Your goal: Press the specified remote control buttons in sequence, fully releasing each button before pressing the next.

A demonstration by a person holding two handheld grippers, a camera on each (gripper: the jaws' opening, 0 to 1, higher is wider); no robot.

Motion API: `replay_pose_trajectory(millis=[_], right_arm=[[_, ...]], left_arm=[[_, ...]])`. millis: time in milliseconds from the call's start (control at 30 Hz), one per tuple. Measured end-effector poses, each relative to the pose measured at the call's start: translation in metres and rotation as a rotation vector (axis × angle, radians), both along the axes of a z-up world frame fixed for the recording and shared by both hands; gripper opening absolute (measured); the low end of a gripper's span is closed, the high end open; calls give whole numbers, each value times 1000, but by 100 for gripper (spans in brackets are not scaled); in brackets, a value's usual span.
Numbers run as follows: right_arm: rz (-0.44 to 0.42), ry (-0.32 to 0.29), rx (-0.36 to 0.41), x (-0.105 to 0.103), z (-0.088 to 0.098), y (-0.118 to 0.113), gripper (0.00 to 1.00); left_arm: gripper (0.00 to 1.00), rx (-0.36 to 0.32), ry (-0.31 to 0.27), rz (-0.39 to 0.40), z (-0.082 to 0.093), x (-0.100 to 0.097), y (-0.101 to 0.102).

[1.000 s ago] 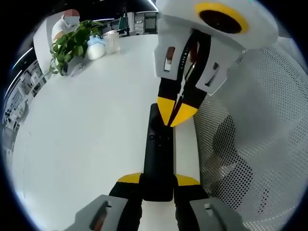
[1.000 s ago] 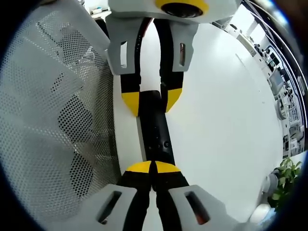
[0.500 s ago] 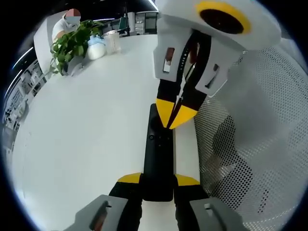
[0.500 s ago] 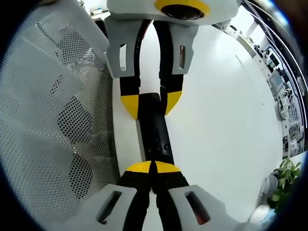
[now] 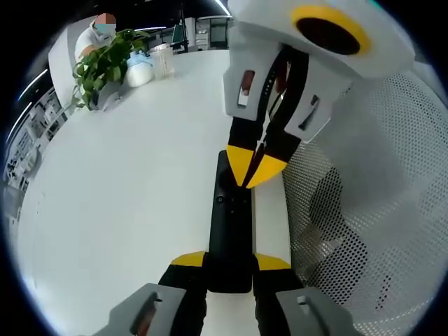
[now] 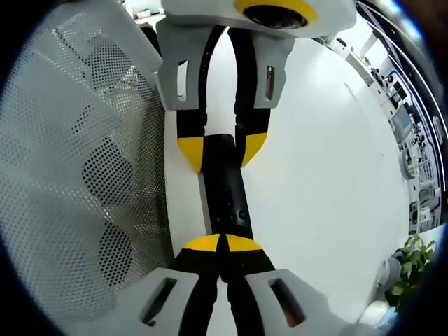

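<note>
left tongs (image 5: 230,262) clamped, right tongs (image 6: 220,243) closed, tips together, facing

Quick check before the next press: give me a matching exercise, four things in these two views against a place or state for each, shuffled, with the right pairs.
Things:
1. remote control
2. left tongs
3. right tongs
4. potted plant

Places or states:
A. shut, tips together over the remote's button end
B. far edge of the white table, by a seated person
C. black, lying flat between the two tongs
D. clamped around one end of the remote

Pairs: 1-C, 2-D, 3-A, 4-B
</note>
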State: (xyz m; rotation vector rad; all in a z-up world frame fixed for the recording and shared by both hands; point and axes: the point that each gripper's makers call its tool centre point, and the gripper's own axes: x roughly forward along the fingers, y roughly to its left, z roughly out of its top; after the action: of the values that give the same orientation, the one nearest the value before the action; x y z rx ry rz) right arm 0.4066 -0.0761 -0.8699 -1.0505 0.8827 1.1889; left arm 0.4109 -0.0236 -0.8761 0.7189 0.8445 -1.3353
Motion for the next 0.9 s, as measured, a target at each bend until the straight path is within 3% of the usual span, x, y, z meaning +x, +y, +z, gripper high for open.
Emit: replay_pose_trajectory(millis=[900], right_arm=[[-27,16,18,2,1,-1,0]], left_arm=[[24,-3,2,4,0,0,0]])
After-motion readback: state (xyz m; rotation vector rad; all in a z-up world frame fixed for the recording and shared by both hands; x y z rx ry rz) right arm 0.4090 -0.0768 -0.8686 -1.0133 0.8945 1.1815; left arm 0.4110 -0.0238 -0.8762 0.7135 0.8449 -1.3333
